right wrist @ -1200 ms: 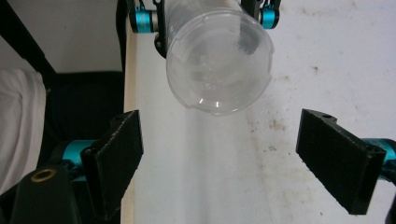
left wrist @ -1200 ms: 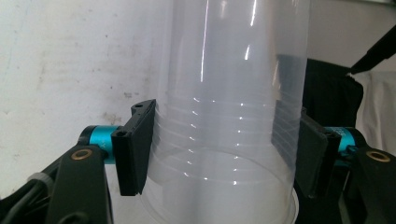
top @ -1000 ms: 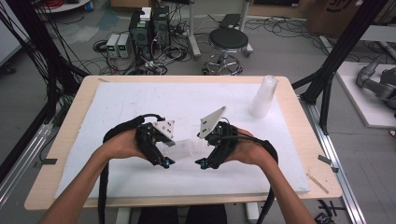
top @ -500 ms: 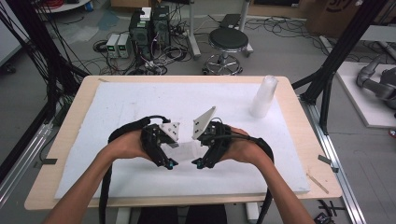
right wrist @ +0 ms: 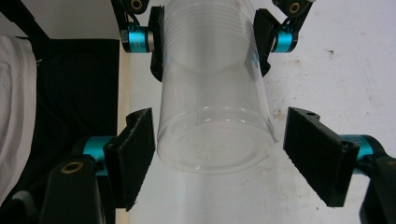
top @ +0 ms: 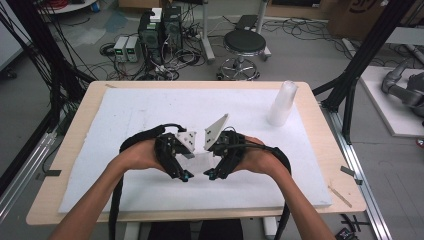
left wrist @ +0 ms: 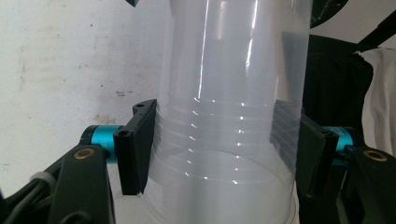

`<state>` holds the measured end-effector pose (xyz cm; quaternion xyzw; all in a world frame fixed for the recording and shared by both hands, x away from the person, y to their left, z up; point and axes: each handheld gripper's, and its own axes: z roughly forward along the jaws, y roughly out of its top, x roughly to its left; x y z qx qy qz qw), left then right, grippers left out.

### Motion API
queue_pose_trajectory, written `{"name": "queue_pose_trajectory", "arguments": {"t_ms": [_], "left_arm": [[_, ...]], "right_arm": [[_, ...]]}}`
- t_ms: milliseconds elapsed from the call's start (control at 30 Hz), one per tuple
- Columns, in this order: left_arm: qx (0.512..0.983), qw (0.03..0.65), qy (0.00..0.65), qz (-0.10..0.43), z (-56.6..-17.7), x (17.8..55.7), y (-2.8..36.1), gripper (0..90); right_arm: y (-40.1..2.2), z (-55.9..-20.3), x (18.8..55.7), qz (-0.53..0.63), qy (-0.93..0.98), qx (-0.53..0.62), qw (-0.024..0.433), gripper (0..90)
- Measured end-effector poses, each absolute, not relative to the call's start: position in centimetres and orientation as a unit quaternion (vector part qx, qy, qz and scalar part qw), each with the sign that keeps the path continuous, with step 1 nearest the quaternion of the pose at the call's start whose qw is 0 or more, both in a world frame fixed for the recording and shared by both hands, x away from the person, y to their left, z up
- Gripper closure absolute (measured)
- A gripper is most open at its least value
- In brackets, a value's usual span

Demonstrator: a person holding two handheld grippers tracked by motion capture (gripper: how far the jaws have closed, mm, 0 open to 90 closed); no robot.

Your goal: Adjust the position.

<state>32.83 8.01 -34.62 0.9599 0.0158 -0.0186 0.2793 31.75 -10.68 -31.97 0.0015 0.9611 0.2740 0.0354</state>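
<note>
A person sits at a pale wooden table [top: 320,107] topped with a white foam board [top: 150,110] that is scuffed and faintly stained. Both forearms reach in over the near edge of the board, and a black cable trails back from each hand. The left gripper [top: 186,176] and the right gripper [top: 210,174] face each other just above the board's near middle, with a clear plastic cup [top: 198,161] held sideways between them.

In the left gripper view, the left gripper [left wrist: 219,149] has both black jaws pressed against the ribbed rim end of the cup [left wrist: 229,116], clamping it. In the right gripper view, the right gripper [right wrist: 217,156] has its jaws spread wide on either side of the cup's flat base [right wrist: 215,135], with a gap on each side, touching nothing.

A stack of clear cups [top: 282,103] stands upright at the board's far right corner, well apart from the hands.

Beyond the table's far edge, on a grey floor, a black round stool [top: 244,42] stands among loose cables, with computer towers [top: 160,30] to its left. Black metal frame posts [top: 367,47] rise beside the table.
</note>
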Motion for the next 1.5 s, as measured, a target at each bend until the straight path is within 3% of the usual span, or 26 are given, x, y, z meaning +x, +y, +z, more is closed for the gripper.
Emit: {"name": "queue_pose_trajectory", "arguments": {"t_ms": [200,333,633,733,800,1000,1500], "left_arm": [[0.96,0.28,0.016,-0.02,-34.6,32.8,8.0,33.4],[0.96,0.279,0.018,-0.021,-34.7,32.8,8.0,33.4],[0.958,0.284,0.021,-0.025,-34.9,32.8,8.1,33.1],[0.953,0.3,0.021,-0.032,-34.9,32.9,8.2,25.5],[0.949,0.312,0.024,-0.026,-34.9,33.0,8.3,9.2],[0.945,0.324,0.019,-0.028,-34.7,33.0,8.6,7.0],[0.853,0.518,0.066,-0.012,-35.3,32.4,14.0,7.0]], "right_arm": [[-10.5,-32.0,31.6,0.274,0.961,-0.007,0.029,30.1],[-10.4,-32.0,31.6,0.27,0.962,-0.016,0.029,40.5],[-10.4,-32.1,31.5,0.27,0.962,-0.015,0.031,42.3],[-10.4,-32.0,31.5,0.272,0.962,-0.01,0.029,42.5],[-10.5,-32.1,31.6,0.276,0.961,-0.007,0.028,42.5],[-10.8,-32.2,31.6,0.279,0.96,-0.003,0.024,42.5],[-13.9,-33.1,31.7,0.363,0.931,0.014,0.03,42.5]]}}
